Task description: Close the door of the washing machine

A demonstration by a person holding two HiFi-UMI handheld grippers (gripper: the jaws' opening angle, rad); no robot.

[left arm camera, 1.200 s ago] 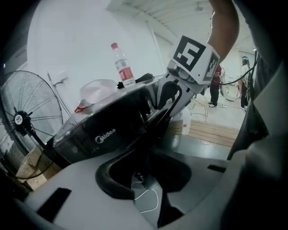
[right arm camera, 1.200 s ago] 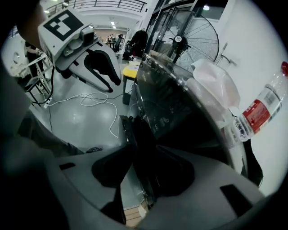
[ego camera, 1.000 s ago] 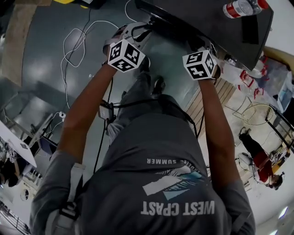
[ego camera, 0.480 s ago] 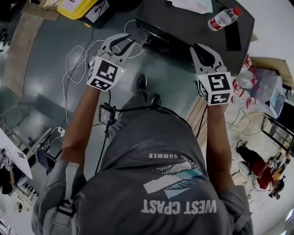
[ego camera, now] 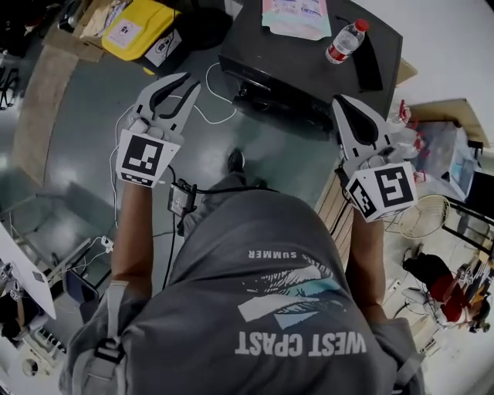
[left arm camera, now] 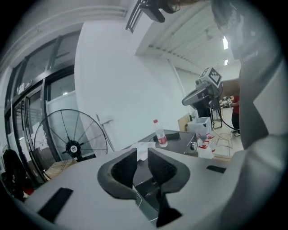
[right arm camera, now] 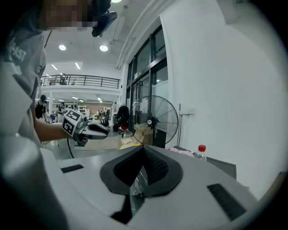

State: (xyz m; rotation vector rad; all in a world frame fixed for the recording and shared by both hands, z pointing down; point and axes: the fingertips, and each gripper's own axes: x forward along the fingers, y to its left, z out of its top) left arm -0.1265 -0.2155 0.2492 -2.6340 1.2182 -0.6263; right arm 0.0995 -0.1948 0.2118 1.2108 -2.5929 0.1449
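The washing machine (ego camera: 305,58) is a black box on the floor ahead of me, seen from above in the head view. Its front (ego camera: 270,99) is in shadow, and I cannot tell how the door stands. My left gripper (ego camera: 171,81) hangs in the air left of the machine; its jaws are closing with a narrow gap and nothing between them (left arm camera: 141,150). My right gripper (ego camera: 340,102) is raised beside the machine's right front corner, shut on nothing (right arm camera: 144,149). Neither gripper touches the machine.
A water bottle (ego camera: 343,40), a pink-and-white packet (ego camera: 297,15) and a flat black item (ego camera: 367,65) lie on the machine's top. White cables (ego camera: 208,112) trail over the floor. A yellow case (ego camera: 139,27) lies far left, a standing fan (left arm camera: 67,143) stands beyond, and a wire basket (ego camera: 424,216) sits at right.
Both grippers have risen from low at the machine's front edge and spread apart. The right jaws have gone from open to shut.
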